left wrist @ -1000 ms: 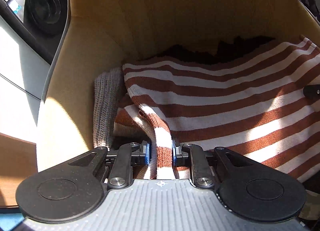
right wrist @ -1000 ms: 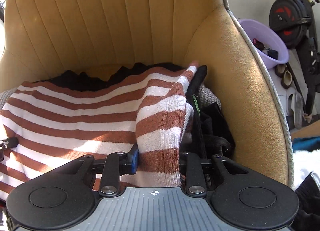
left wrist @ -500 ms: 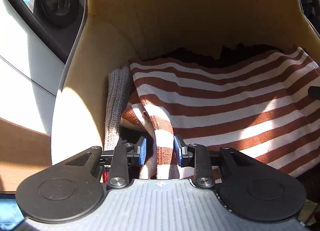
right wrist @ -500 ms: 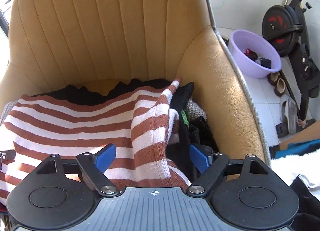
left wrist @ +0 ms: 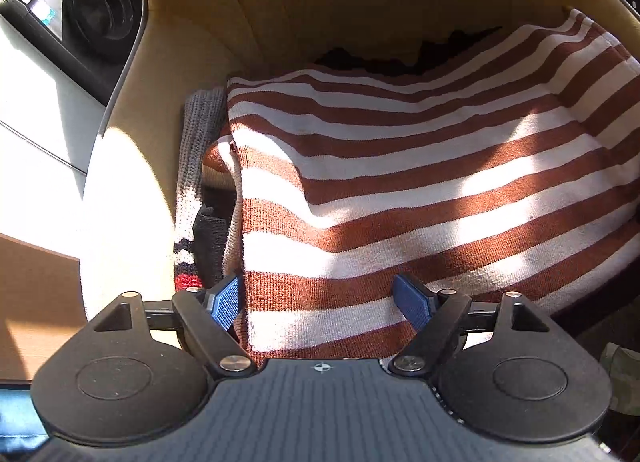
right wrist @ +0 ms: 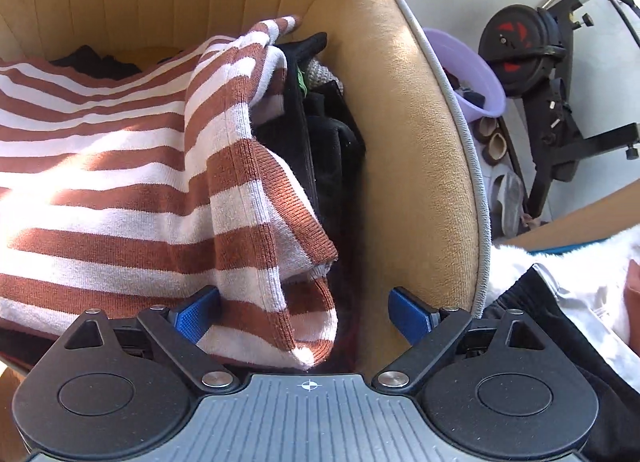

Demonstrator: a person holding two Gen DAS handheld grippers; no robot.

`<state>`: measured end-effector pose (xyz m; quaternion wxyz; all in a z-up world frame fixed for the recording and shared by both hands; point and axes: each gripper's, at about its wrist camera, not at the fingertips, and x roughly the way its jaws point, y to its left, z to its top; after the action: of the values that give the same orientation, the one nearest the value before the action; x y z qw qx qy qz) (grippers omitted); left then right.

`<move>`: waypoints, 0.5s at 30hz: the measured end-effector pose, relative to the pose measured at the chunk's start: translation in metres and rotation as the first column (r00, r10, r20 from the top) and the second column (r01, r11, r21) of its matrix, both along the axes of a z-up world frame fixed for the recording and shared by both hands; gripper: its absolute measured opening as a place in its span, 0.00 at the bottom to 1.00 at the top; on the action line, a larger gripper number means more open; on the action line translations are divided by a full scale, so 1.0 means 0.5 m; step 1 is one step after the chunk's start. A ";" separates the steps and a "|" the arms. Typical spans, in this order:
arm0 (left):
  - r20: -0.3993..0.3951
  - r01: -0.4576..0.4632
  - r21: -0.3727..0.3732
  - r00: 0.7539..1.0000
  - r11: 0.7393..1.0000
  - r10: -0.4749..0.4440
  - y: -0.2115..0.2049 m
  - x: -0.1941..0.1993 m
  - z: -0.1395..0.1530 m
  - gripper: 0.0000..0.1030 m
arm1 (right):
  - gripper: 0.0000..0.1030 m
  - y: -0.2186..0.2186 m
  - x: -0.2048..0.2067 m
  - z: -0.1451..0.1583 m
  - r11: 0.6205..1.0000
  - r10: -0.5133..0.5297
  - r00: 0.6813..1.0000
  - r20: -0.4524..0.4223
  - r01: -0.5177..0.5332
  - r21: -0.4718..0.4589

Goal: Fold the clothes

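1. The working surface is the seat of a mustard-yellow upholstered armchair [right wrist: 404, 109] with a channelled backrest and pale piping along its rim; strong sunlight falls in patches across its left wing and the cloth.
2. In the left wrist view, a dark front-loading washing machine [left wrist: 96, 9] stands beyond the chair's left side, with pale floor and a brown board below it.
3. In the right wrist view, past the chair's right arm, a lilac plastic basin [right wrist: 476, 81] sits on the tiled floor with small dark items inside, slippers [right wrist: 500, 177] lie just beside it, and a black exercise machine [right wrist: 532, 57] with a red-marked flywheel stands behind.
4. The task's thing, a brown-and-white striped sweater [left wrist: 420, 189], lies spread across the seat, draped over a heap of other clothes.
5. A grey knit garment [left wrist: 200, 129] is wedged between the sweater's left edge and the chair wing; black clothing [right wrist: 328, 133] is packed between its right edge and the chair arm, and more black cloth peeks out behind it.
6. The left gripper [left wrist: 320, 304] is opening, its blue pads apart with the sweater's left corner lying loose between them.
7. The right gripper [right wrist: 304, 312] stands wide, a hanging striped fold resting against its left pad, the right pad clear of cloth.
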<state>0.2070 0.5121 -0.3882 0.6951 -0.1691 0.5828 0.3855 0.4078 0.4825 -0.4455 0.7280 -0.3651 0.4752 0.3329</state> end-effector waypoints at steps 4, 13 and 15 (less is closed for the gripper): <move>0.008 -0.002 -0.012 1.000 1.000 0.002 0.005 -0.005 0.004 0.80 | 0.87 0.011 -0.007 0.001 1.000 -0.023 1.000 -0.013 0.023 -0.013; 0.069 -0.060 -0.052 0.996 0.997 0.063 -0.006 -0.016 0.092 0.86 | 0.96 -0.042 -0.008 0.121 0.988 -0.095 0.989 -0.113 0.107 0.108; 0.088 -0.061 -0.025 0.994 0.998 0.063 -0.018 -0.011 0.126 0.88 | 0.99 -0.053 -0.011 0.162 0.981 -0.102 0.989 -0.103 0.118 0.156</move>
<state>0.2017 0.5032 -0.3251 0.7059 -0.2118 0.5502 0.3925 0.4025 0.4561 -0.3645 0.7492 -0.2618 0.5001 0.3465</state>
